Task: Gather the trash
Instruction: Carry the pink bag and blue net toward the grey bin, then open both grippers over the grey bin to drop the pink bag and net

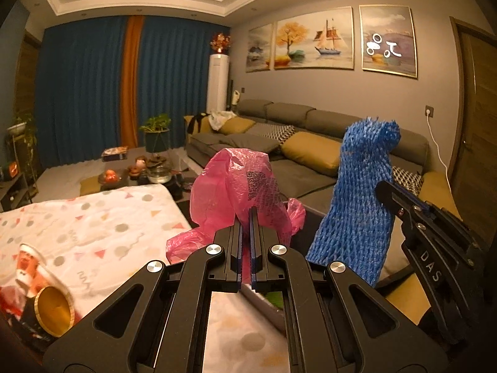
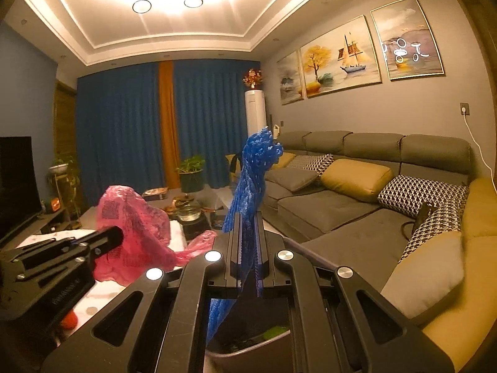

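Upright, blue foam net stands lengthwise in right claw.

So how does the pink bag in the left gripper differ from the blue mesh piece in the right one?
The pink plastic bag is thin, crumpled, translucent film with dark print and a QR code; the blue foam net is opaque, unprinted, open-weave mesh. The bag billows wide and shapeless, while the net stands up as a tall narrow sleeve. Shared: each is pinched in shut jaws, the bag in the left gripper, the net in the right gripper, held off the table.
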`<state>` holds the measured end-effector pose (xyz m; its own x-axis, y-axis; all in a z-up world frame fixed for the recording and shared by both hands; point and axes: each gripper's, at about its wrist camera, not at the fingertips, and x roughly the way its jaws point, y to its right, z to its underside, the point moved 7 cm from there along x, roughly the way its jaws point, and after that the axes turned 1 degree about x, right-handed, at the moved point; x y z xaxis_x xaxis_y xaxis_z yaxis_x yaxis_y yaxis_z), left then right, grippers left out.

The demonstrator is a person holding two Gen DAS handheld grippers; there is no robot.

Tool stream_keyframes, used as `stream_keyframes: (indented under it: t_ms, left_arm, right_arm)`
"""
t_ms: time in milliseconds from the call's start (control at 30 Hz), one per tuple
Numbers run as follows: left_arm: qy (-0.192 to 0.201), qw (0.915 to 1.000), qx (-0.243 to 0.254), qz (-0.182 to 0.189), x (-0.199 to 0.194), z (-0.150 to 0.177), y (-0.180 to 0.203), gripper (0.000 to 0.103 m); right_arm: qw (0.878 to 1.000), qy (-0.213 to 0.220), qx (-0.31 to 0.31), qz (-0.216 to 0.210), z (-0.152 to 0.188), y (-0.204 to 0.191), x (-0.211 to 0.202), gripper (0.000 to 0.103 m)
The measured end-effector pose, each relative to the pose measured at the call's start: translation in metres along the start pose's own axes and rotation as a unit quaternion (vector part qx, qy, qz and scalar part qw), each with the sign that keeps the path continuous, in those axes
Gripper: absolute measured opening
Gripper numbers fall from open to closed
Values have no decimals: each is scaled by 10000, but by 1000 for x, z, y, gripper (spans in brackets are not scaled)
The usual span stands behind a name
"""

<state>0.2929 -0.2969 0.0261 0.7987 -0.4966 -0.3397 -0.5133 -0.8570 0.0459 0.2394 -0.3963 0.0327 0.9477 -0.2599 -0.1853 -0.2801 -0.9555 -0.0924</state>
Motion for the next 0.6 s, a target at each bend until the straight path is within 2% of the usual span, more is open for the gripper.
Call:
stream_keyframes:
  t_ms: [233, 600]
  left_arm:
    - [-208, 9997, 2, 102, 37, 5, 12, 2]
    - [-394, 9990, -100, 191, 62, 10, 17, 3]
  right_arm:
    - [9998, -128, -36, 121, 6, 14, 22, 7]
    - [9994, -315, -29, 168, 16, 14, 38, 7]
